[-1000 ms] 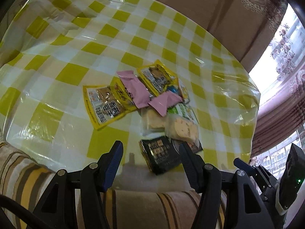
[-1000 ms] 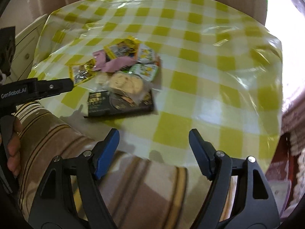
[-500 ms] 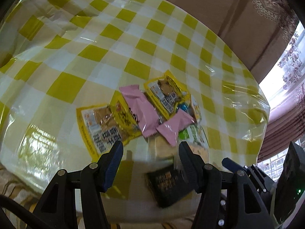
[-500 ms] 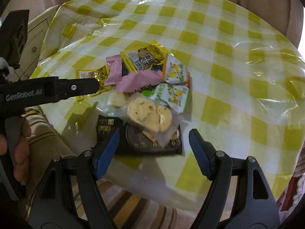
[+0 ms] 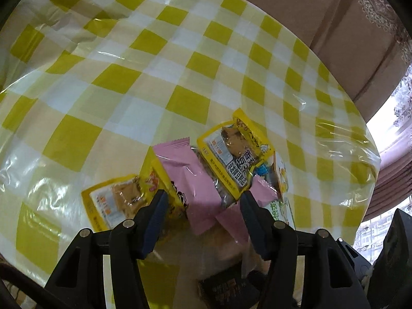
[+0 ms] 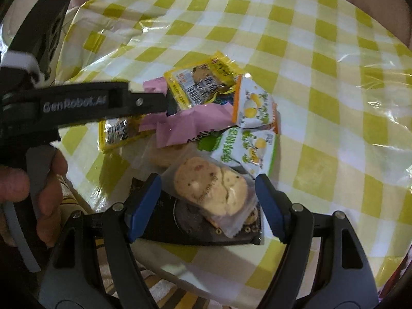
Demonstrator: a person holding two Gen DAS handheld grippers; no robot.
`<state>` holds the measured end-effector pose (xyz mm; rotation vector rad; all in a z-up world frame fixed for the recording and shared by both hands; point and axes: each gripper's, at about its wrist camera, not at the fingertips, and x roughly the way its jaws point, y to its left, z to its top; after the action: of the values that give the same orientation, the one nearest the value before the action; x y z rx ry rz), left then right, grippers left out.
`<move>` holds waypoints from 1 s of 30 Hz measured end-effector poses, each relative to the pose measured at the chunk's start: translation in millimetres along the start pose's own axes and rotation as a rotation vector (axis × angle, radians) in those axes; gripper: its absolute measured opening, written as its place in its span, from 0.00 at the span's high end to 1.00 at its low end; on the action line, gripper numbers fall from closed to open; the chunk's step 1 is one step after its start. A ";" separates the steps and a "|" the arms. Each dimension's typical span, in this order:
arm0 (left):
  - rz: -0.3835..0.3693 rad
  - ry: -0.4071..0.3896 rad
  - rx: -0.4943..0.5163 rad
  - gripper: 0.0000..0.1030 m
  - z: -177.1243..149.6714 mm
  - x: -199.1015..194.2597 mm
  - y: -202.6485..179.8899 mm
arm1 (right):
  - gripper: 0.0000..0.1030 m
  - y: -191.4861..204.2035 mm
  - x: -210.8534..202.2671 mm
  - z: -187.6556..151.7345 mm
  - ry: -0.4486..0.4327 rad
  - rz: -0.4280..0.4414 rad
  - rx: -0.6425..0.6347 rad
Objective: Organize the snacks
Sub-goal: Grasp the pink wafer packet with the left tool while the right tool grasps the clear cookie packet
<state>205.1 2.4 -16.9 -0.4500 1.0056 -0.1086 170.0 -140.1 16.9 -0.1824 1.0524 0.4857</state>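
The heap of snack packets (image 6: pixel 206 128) lay near the front edge of the yellow-checked round worktop (image 6: pixel 322 82). The left claw (image 5: pixel 203 200) was closing over a pink wrapper (image 5: pixel 195 180), not pressing it. The right claw (image 6: pixel 208 182) stood wide around a clear-wrapped cookie (image 6: pixel 211 190), pads apart from it. The black packet (image 6: pixel 180 221) beneath was half hidden.

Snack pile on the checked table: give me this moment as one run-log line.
left claw: closing, over pink wrapper, no grip | right claw: open, over clear cookie pack | pile unsorted
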 end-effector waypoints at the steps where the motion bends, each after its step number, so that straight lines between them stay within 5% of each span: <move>1: 0.002 0.006 0.007 0.45 1.0 3.0 -1.1 | 0.24 1.2 1.1 0.8 0.002 0.003 -0.009; 6: 0.012 0.030 0.008 0.66 4.4 12.7 0.4 | 0.24 4.6 3.9 3.1 0.009 0.020 -0.033; 16: -0.020 0.013 -0.008 0.75 1.6 10.2 4.5 | 0.18 21.4 7.6 -2.1 0.036 0.023 -0.115; 26: -0.037 -0.031 -0.015 0.76 -0.4 -0.6 7.1 | 0.54 24.9 5.2 -6.9 0.033 -0.030 -0.126; 30: -0.042 -0.048 -0.013 0.76 -1.3 -5.1 7.9 | 0.59 23.2 2.8 -7.1 0.022 -0.028 -0.116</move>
<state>200.4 10.7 -16.8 -0.4842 0.9507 -0.1287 154.7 -121.4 13.0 -0.3052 1.0431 0.5211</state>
